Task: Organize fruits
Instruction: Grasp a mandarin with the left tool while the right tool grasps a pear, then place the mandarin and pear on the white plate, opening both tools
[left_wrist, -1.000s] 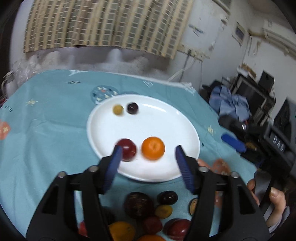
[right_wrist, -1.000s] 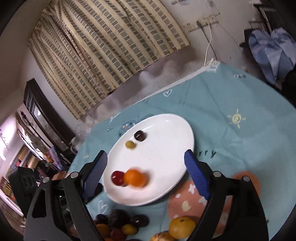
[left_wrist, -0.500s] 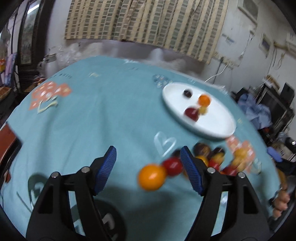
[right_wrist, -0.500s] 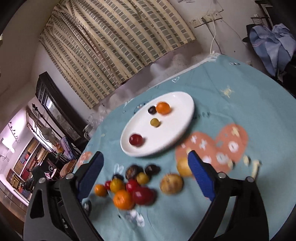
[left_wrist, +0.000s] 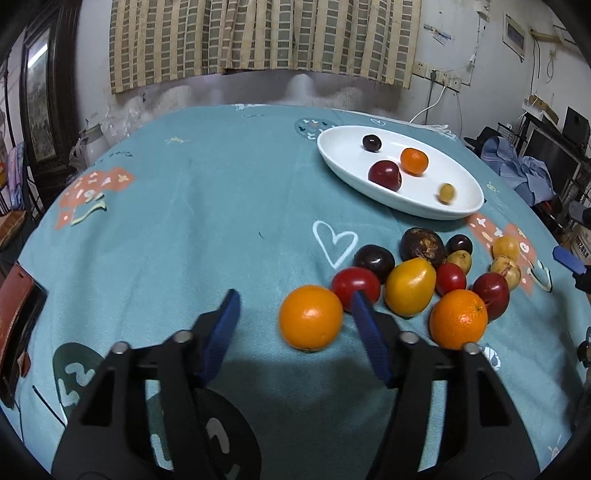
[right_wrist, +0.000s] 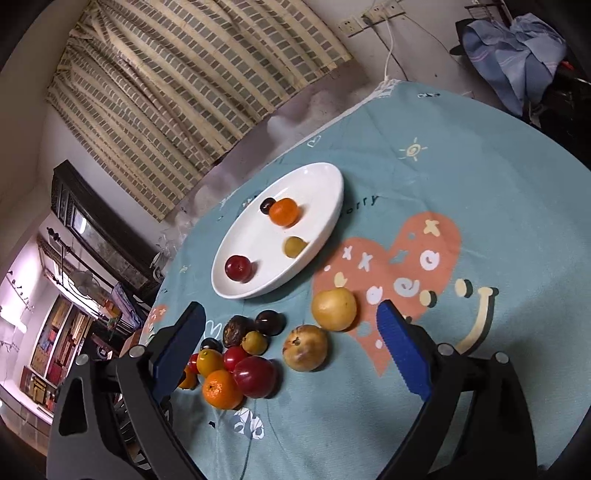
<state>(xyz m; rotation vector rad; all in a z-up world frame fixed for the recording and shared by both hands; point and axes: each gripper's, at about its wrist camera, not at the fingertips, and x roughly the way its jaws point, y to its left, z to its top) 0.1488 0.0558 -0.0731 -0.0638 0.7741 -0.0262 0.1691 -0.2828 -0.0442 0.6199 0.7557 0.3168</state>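
Teal cloth with heart prints covers the bench (left_wrist: 184, 221) in the left wrist view. A white plate (left_wrist: 343, 162) is set toward the far right, and four fruits are seen in it: a dark plum (left_wrist: 371, 142), a small orange (left_wrist: 414, 161), a red plum (left_wrist: 385, 175) and a small yellow fruit (left_wrist: 446, 192). The loose pile (left_wrist: 424, 273) is left on the cloth, nearer than the plate. A large orange (left_wrist: 311, 316) is found at the pile's left edge, between the fingers of the left gripper (left_wrist: 295, 314). The fingers are closing, but the blue pads are not yet pressed on the peel, so nothing is gripped. A red tomato-like fruit (left_wrist: 355, 287) is touching the orange just behind the right-hand finger.

The orange is judged firm, round and moderately heavy, with a slightly slick peel; it is best taken across its widest part, with the pads level, so that it is not squeezed out forward. The neighbouring fruit may be nudged and rolled.

In the right wrist view, the same plate (right_wrist: 325, 221) is shown beyond the pile. The right gripper (right_wrist: 291, 347) is held wide open and empty above the cloth. Two yellowish round fruits (right_wrist: 334, 309) and (right_wrist: 305, 348) lie between its fingers, untouched. The blotched one is judged softer and more easily bruised, so a gentle hold would be called for.
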